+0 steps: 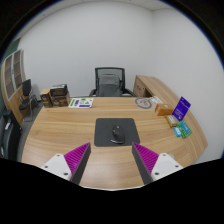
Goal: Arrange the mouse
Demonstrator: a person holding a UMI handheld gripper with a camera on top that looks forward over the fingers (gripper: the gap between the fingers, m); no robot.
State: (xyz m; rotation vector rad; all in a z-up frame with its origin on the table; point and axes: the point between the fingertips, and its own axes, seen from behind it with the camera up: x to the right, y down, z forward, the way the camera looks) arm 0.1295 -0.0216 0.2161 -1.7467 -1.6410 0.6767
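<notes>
A dark mouse (120,133) lies on a black mouse mat (117,132) in the middle of a wooden desk (60,135). My gripper (112,161) hangs above the desk's near edge, short of the mat, and stands open. Its two fingers, each with a magenta pad (77,157), are spread wide with only bare desk between them. The mouse sits well beyond the fingertips, a little right of the mat's centre.
A black office chair (109,80) stands behind the desk. A cardboard box (56,96) and papers (83,102) are at the back left. At the right are a purple card (181,108), a teal booklet (181,130) and a round clock (144,103). Shelves (12,85) line the left wall.
</notes>
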